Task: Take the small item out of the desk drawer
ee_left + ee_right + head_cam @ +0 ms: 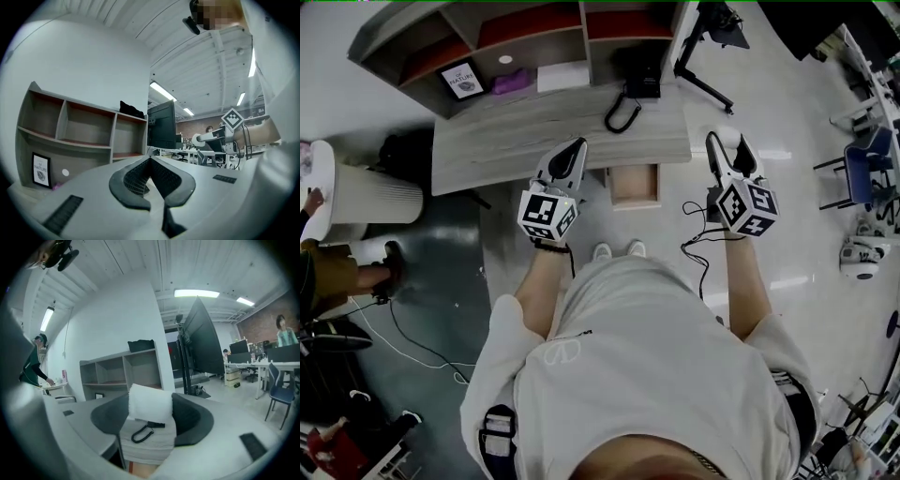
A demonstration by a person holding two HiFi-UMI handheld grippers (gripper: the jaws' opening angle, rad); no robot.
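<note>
"The small item (151,404), where is it?" one asks.

"It is clamped in the right gripper (151,397)," says the other. "The two dark pads stand partly apart and press on its sides. It is a white, soft-edged block, held outside the drawer (635,185) and off to its right."

"And the left gripper (150,159)?"

"Its grid-textured jaws meet at the tips with nothing between them. The tips are over the front edge of the bench (534,136), just left of the drawer."

"What is the drawer like?"

"It is one shallow box of pale wood, pulled out from under the grey wood-grain bench top."

"What stands on the bench?"

"One shelf unit (89,126), grey with red-brown boards and three bays across. At its foot are one framed print (462,81), one purple lump (512,81), one white box (562,75) and one black telephone (636,82) with a coiled cord."

"And the room?"

"A glossy pale floor (806,216) and a white ribbed ceiling (140,263) with strip lights. There is one dark monitor (204,341) on a stand beside the bench, and one blue chair (862,173) further right."
</note>
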